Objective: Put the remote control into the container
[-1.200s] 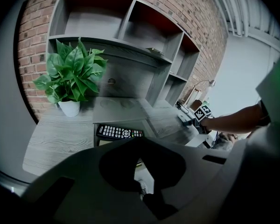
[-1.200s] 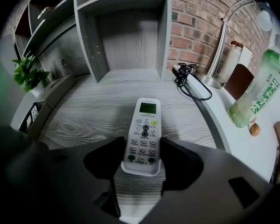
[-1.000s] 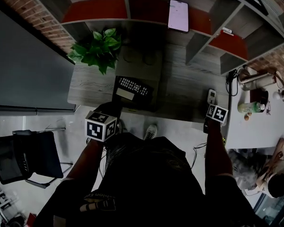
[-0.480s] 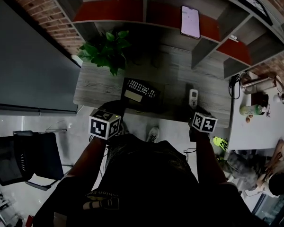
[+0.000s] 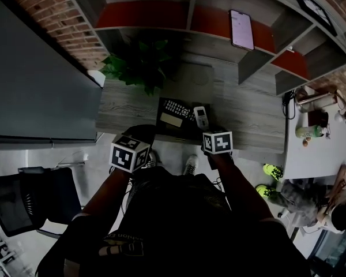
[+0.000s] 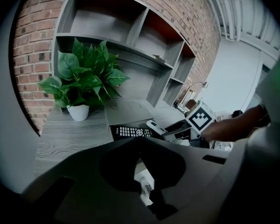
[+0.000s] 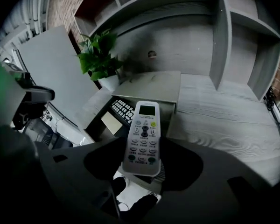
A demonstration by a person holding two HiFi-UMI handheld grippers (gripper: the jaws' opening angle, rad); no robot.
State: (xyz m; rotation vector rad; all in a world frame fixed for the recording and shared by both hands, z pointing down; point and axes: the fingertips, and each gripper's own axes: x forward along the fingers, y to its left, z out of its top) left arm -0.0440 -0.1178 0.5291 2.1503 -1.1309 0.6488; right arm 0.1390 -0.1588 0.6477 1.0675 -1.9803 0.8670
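Note:
A white remote control [image 5: 200, 116] [image 7: 143, 137] is pinched at its lower end by my right gripper [image 5: 207, 130] [image 7: 142, 158], which is shut on it. It hangs above the right part of the dark open container [image 5: 161, 120] [image 7: 97, 129] at the desk's front edge. A black remote [image 5: 174, 108] [image 7: 121, 109] [image 6: 130, 132] and a pale card [image 7: 111, 123] lie in the container. The left gripper view also shows the white remote [image 6: 155, 127]. My left gripper [image 5: 140, 134] [image 6: 140, 141] hovers just off the front edge, left of the container, shut on nothing.
A potted plant [image 5: 135, 68] [image 6: 81, 80] stands at the desk's back left. A phone [image 5: 242, 29] lies on the shelf unit behind. Right of the desk is a white table [image 5: 311, 154] with a bottle; a person [image 5: 334, 212] sits nearby. A chair [image 5: 29, 198] stands at lower left.
My right gripper has carried the white remote leftward from the desk's right side to above the container. The left gripper has hardly moved.

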